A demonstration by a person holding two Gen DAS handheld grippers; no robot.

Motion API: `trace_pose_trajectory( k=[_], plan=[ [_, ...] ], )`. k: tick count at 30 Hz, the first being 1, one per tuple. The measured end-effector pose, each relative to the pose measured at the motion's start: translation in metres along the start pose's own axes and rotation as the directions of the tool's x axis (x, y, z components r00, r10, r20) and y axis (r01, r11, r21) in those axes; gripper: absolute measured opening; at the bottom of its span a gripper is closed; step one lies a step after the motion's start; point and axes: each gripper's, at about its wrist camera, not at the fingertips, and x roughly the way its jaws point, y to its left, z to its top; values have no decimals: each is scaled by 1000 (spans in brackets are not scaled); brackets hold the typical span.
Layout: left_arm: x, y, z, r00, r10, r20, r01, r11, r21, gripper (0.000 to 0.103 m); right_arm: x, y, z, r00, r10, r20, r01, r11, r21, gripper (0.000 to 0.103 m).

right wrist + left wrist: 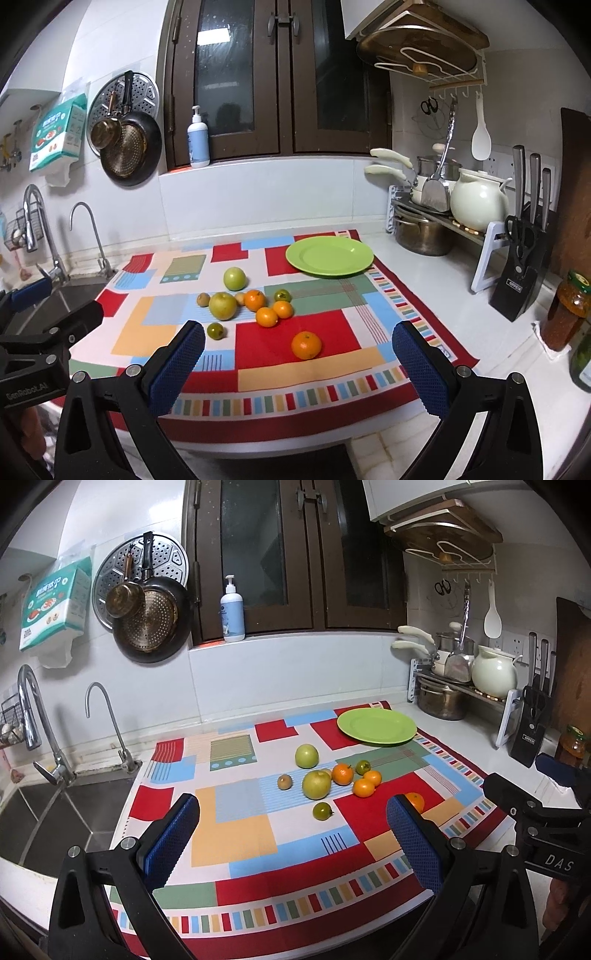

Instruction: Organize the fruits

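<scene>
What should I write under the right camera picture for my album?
Open right gripper faces a lone orange, more fruit behind, and an empty green plate.

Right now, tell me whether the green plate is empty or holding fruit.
Empty: the green plate shows a bare surface, and all fruit lies on the cloth.

left tool (291, 834): jaws wide apart, empty, level | right tool (297, 356): jaws wide apart, empty, level
</scene>
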Motion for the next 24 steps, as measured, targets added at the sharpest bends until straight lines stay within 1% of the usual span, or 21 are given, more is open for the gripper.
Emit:
trace_pose_trajectory(
  k=[4,10,16,24],
  plan=[
    [3,3,1,1000,-13,-5,13,1000,-2,103,2,1,0,1000,-3,0,3,1000,4,102],
    [5,5,1,1000,-8,2,8,1000,-18,103,4,5,3,1000,-4,6,4,1000,-16,102],
    [7,4,4,999,-40,-2,40,999,-28,103,2,5,4,1000,-8,16,8,1000,-26,102],
    [2,-3,8,999,-40,23,40,999,-2,103,-2,3,7,1000,-9,26,10,999,-38,102]
  ],
)
